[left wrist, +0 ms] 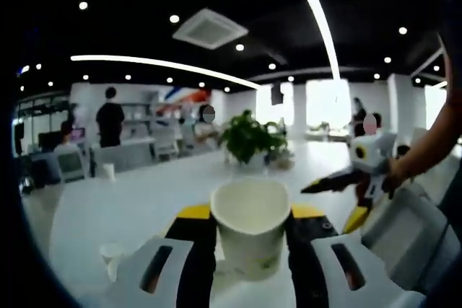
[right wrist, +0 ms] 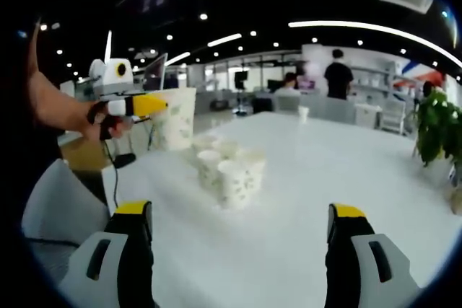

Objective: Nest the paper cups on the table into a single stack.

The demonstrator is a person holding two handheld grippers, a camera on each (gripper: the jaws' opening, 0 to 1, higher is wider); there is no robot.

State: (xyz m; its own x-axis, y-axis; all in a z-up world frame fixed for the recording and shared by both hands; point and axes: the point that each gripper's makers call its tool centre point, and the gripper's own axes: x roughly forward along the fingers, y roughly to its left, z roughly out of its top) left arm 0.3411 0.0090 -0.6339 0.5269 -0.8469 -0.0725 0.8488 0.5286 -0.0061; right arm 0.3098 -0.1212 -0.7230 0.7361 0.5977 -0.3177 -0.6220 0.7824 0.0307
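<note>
My left gripper (left wrist: 250, 236) is clamped on a white paper cup (left wrist: 250, 223) — both jaws press its sides, and I see it lifted above the white tabletop (left wrist: 144, 200) in the right gripper view, upright and off to the left. My right gripper (right wrist: 240, 232) has its jaws spread wide with nothing between them, pointing at a cluster of paper cups (right wrist: 227, 167) standing upright and close together on the tabletop. A potted plant (left wrist: 249, 138) stands farther back on the tabletop, and a lone small cup (left wrist: 109, 171) sits near its far edge — well apart from the cluster.
</note>
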